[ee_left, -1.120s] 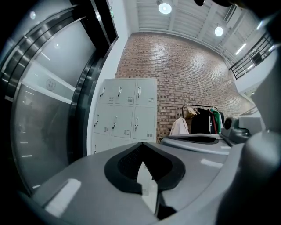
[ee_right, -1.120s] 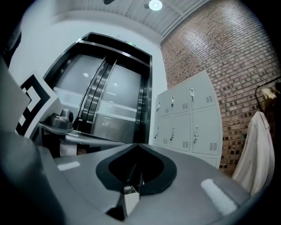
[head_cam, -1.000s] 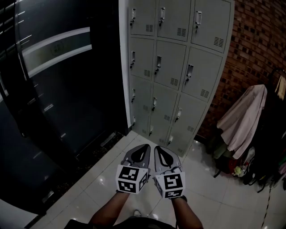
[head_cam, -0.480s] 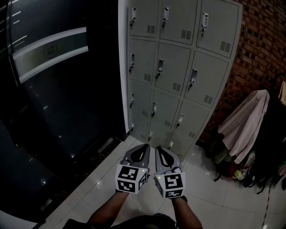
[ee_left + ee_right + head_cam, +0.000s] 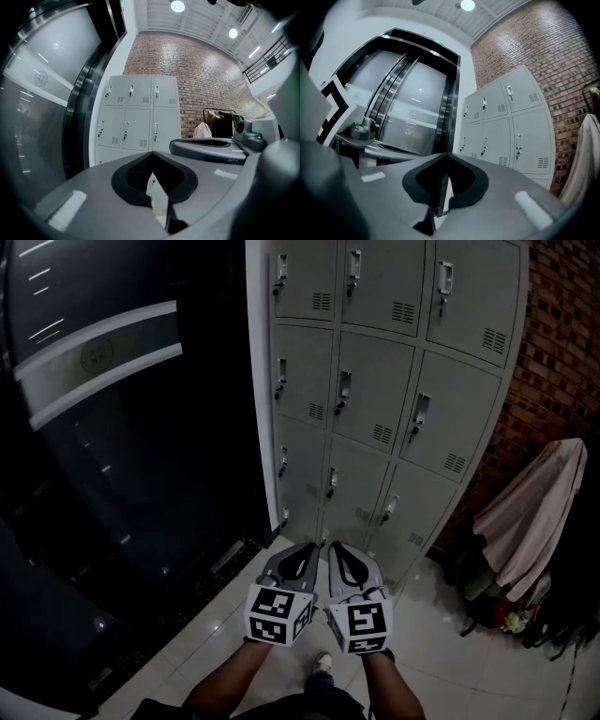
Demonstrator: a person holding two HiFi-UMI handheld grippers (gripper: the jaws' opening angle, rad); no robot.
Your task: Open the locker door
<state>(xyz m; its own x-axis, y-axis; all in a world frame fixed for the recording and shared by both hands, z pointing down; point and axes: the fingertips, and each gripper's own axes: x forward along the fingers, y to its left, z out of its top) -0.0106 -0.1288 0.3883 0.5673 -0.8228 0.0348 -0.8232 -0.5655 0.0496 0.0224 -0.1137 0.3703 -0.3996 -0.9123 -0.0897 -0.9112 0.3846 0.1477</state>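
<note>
A grey bank of lockers [image 5: 375,381] stands ahead, three columns wide, all doors closed, each with a small upright handle [image 5: 344,390] and a vent. Both grippers hang side by side, low over the floor and well short of the lockers. My left gripper [image 5: 302,550] is shut and holds nothing; its tips meet in the left gripper view [image 5: 152,153] below the lockers [image 5: 136,117]. Beside it, my right gripper [image 5: 335,550] is also shut and empty, with the lockers [image 5: 506,126] to the right of its tips [image 5: 446,155].
A dark curved glass door [image 5: 112,427] fills the left side. A brick wall [image 5: 562,324] runs along the right, with a pale coat [image 5: 534,512] and bags hung below it. The floor is glossy white tile [image 5: 441,671]. A shoe [image 5: 322,664] shows between the forearms.
The lockers have grown larger and slid right in the head view as the person steps closer. Both grippers stay shut and side by side.
</note>
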